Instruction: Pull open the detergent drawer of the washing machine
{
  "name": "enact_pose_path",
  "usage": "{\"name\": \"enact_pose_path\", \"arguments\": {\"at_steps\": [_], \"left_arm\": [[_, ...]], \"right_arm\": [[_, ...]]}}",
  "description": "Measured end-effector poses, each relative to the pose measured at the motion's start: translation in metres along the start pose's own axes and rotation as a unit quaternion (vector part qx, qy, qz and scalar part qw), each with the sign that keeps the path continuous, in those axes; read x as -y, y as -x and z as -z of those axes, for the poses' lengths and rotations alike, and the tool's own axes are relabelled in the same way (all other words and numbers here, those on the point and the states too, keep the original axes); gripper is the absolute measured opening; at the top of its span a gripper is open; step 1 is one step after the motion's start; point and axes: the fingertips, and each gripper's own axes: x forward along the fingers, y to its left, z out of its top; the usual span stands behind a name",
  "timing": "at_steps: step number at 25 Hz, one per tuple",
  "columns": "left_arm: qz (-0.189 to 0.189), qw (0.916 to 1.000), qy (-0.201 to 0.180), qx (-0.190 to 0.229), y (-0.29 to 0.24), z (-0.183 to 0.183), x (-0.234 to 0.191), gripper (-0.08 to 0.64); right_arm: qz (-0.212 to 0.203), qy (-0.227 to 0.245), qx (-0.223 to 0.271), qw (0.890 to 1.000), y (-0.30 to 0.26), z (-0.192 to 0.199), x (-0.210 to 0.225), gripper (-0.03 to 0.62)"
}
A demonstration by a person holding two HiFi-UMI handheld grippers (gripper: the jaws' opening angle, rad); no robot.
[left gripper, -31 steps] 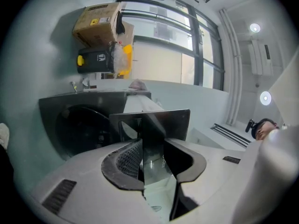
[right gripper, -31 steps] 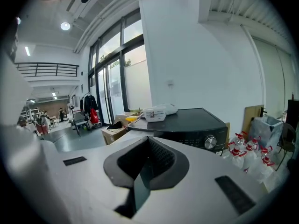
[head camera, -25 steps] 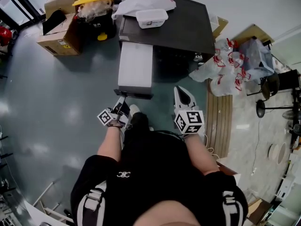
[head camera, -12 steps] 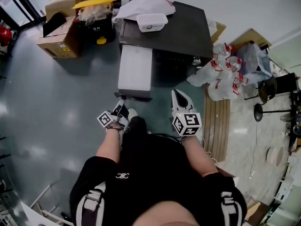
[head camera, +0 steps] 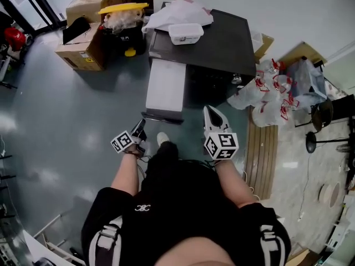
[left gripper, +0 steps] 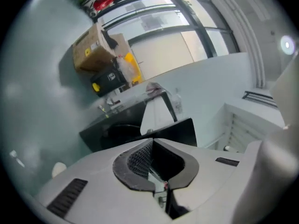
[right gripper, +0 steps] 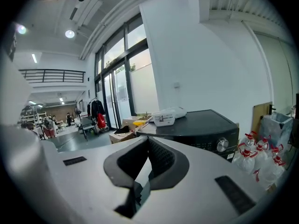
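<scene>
Detergent drawer (head camera: 165,87) juts white from the black washing machine (head camera: 216,43), seemingly fully out. Left gripper (head camera: 140,129), near its front, has just closed empty; right gripper (head camera: 212,117) is closed together too.

From overhead, the head view looks steeply down on the black front-loading washing machine (head camera: 222,40). The left gripper view, tilted, faces it from low and near, and the right gripper view, level, faces its front. All three share that machine.
</scene>
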Motion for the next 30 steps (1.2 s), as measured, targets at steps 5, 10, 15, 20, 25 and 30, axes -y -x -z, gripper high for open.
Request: {"name": "enact_pose_path", "arguments": {"at_steps": [5, 10, 15, 20, 25, 30], "left_arm": [[-0.105, 0.9834, -0.146, 0.024, 0.037, -0.044, 0.013, 0.002], [-0.138, 0.9516, -0.267, 0.066, 0.072, -0.083, 0.069, 0.002], [-0.138, 0.9061, -0.39, 0.089, 0.094, -0.096, 0.162, 0.002], [-0.129, 0.8787, -0.447, 0.108, 0.1, -0.093, 0.233, 0.002], [-0.111, 0.8609, -0.481, 0.124, 0.095, -0.103, 0.272, 0.002], [-0.096, 0.8356, -0.525, 0.128, 0.095, -0.116, 0.289, 0.002]], "right_arm": [[-0.016, -0.006, 0.02, 1.0, 0.004, -0.008, -0.019, 0.003], [-0.03, -0.008, 0.045, 0.999, 0.014, -0.016, -0.037, 0.003], [-0.044, -0.007, 0.073, 0.996, 0.022, -0.033, -0.046, 0.003], [-0.046, 0.019, 0.097, 0.994, 0.024, -0.057, -0.055, 0.002], [-0.051, 0.025, 0.113, 0.992, 0.013, -0.078, -0.063, 0.002], [-0.047, 0.025, 0.124, 0.991, -0.004, -0.089, -0.074, 0.002]]}}
